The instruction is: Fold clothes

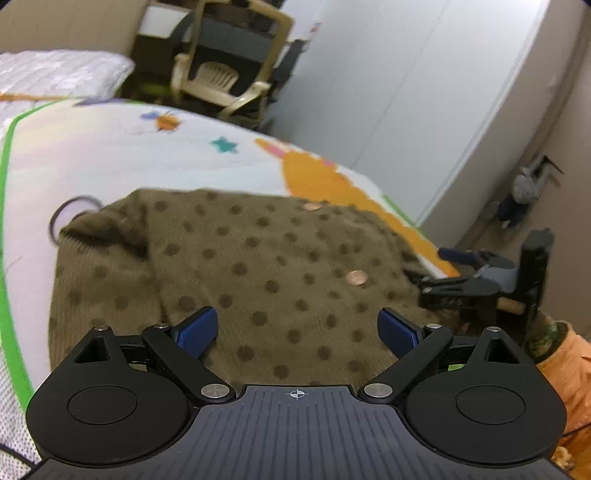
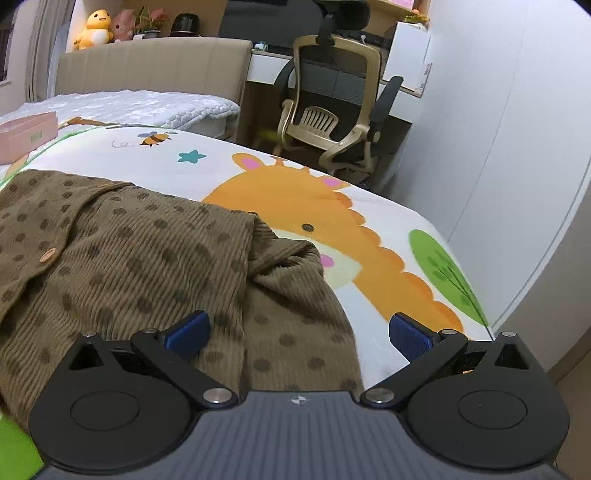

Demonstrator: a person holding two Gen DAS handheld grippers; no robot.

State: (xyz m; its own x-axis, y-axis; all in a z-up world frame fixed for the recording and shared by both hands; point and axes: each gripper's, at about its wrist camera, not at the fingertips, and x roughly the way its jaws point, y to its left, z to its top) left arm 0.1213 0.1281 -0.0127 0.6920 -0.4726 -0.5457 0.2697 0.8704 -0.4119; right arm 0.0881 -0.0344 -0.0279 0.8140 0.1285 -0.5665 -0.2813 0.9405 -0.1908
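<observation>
Olive-brown ribbed knit cardigan with darker polka dots lies spread on the white children's bedspread printed with an orange giraffe. Left gripper: blue-padded fingers spread wide above the knit, nothing between them. Right gripper: fingers likewise wide apart, empty, poised over a folded-in sleeve at the garment's edge. Left wrist view only: two round wooden buttons along the front, the right gripper seen from the side at the bed's edge, an orange sleeve at lower right, a grey soft toy on the floor by the wall. Right wrist view only: pink rectangular box on the bed, yellow plush duck above the beige padded headboard, white desk. Both views: beige mesh office chair, white wardrobe doors. The left wrist picture is somewhat blurred.
</observation>
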